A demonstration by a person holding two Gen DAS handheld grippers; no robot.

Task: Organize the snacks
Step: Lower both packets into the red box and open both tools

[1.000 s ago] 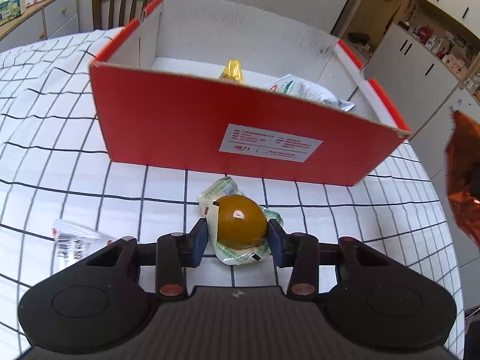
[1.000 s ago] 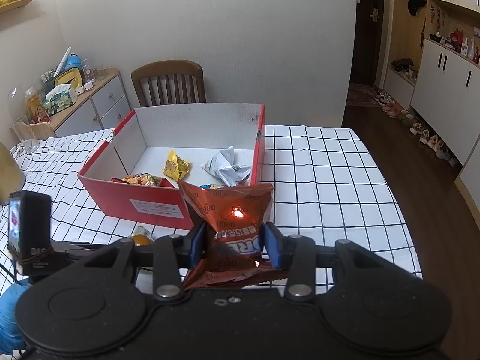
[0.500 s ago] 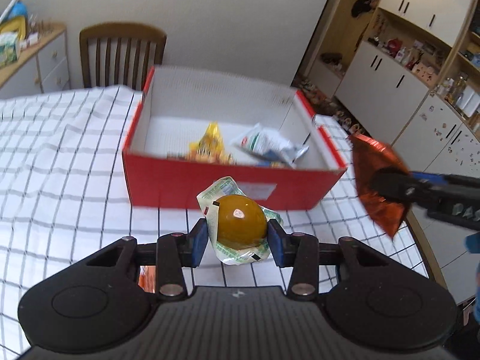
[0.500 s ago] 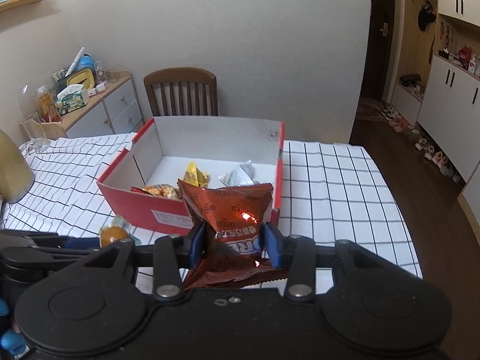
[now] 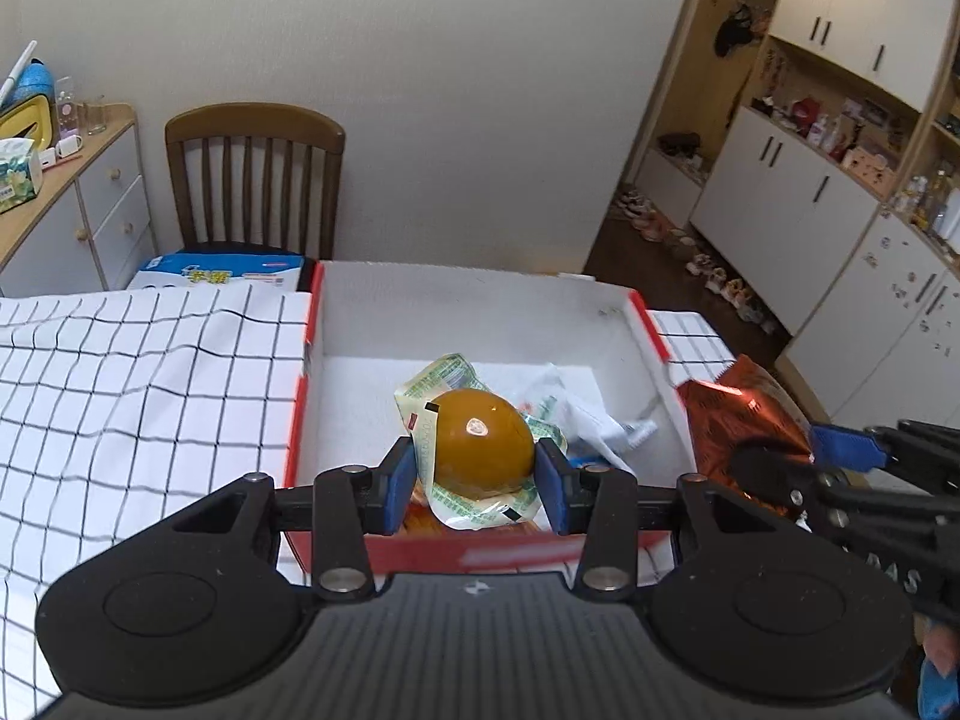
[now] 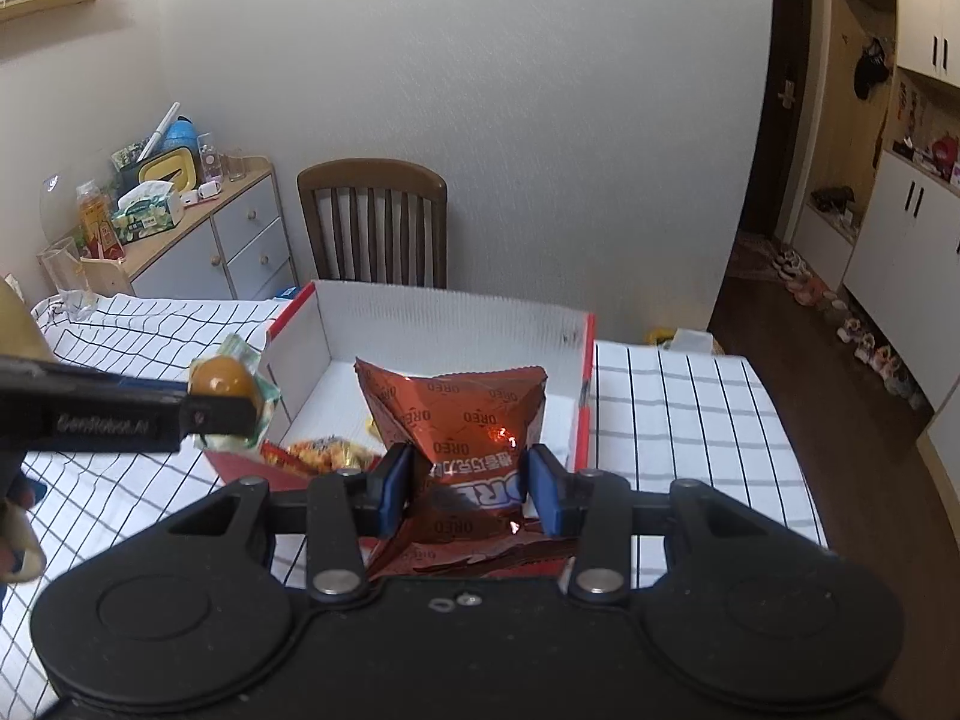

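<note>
Left hand-held gripper (image 5: 475,483) clamps a wrapped amber jelly cup (image 5: 483,444), w/ red box (image 5: 651,330) at 12 o'clock. Right hand-held gripper (image 6: 469,486) pinches an Oreo bag (image 6: 462,420), box beyond, on checked bench (image 6: 678,396).

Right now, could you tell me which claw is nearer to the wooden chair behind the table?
Hard to call; both claws hang at the red box's near end, well short of the wooden chair. Left claw by its left corner, right claw farther right.

Right claw (image 6: 468,483) grips an orange snack bag (image 6: 459,420) before the red box (image 6: 444,324); left claw (image 6: 225,414) holds a jelly cup (image 6: 223,379) beside it.
</note>
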